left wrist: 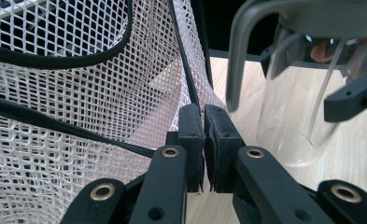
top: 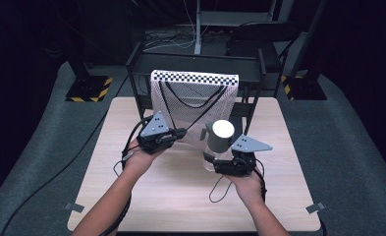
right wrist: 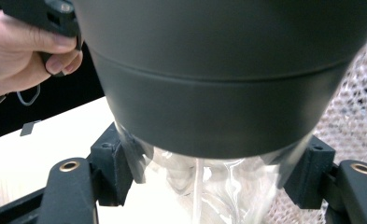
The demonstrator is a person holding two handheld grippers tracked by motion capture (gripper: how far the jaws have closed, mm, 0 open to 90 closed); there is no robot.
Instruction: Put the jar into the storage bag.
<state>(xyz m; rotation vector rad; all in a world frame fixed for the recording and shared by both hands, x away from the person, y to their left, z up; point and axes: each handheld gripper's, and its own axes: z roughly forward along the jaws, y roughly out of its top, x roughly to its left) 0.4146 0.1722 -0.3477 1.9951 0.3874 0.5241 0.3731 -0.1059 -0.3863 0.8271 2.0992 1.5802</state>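
While the left tongs [top: 179, 132] pinch the mesh bag's [top: 193, 101] edge, the right tongs [top: 214, 158] clamp the clear bottle [top: 219, 142] just above the bench [top: 146, 191] — smooth plastic, likely slippery, best gripped below its grey lid [top: 223, 129]; the bag's limp.

Both forearms are bare, no sleeves. Each hand carries a black gripper, the left gripper [top: 179, 132] and the right gripper [top: 211, 158], topped by a grey three-cornered plate dotted with small holes. Black cables trail back. The jaw links carry brass-coloured rivets.
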